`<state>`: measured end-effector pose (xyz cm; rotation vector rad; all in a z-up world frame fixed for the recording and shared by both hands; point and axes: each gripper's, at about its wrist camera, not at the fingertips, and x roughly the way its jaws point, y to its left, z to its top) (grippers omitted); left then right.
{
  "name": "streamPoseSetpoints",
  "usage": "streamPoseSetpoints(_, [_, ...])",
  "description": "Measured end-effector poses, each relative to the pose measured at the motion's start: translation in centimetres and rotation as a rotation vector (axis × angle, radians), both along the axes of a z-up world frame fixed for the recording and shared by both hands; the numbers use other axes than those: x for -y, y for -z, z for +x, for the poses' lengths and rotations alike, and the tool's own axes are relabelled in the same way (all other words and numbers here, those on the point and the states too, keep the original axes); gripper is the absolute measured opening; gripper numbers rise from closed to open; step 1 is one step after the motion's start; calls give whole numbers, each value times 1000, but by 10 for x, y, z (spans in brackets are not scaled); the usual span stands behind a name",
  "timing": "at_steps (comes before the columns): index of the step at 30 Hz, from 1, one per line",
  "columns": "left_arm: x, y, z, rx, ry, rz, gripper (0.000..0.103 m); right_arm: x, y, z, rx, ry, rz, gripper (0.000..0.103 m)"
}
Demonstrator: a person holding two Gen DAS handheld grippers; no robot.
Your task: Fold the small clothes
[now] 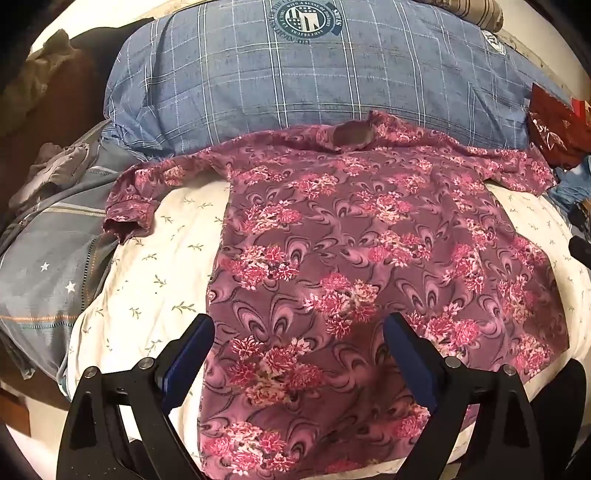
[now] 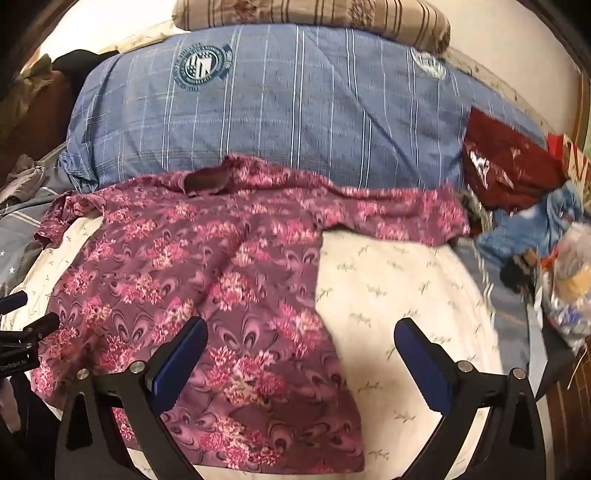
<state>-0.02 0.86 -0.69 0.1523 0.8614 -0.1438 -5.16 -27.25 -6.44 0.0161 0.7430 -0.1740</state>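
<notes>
A purple shirt with pink flowers (image 1: 354, 236) lies spread flat, front down, on a white sheet, its collar toward the blue pillow and both sleeves out to the sides. My left gripper (image 1: 299, 332) hovers open above the shirt's lower left part, nothing between its blue pads. In the right wrist view the same shirt (image 2: 207, 266) fills the left half. My right gripper (image 2: 301, 336) stands open over the shirt's lower right hem and the bare sheet, holding nothing. The left gripper's tips (image 2: 22, 314) show at the left edge there.
A big blue checked pillow (image 1: 314, 74) lies behind the collar, a striped pillow (image 2: 314, 14) beyond it. Grey bedding with stars (image 1: 48, 258) is bunched at the left. A dark red bag (image 2: 506, 162), blue cloth and plastic bags (image 2: 565, 273) crowd the right. White leaf-print sheet (image 2: 399, 288) flanks the shirt.
</notes>
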Motion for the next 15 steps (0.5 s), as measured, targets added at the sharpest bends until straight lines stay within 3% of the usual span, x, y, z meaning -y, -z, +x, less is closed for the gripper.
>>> streamPoseSetpoints(15, [-4,7,6,-24,-5,-10,93,-16,6,9,-13,-38,5,99])
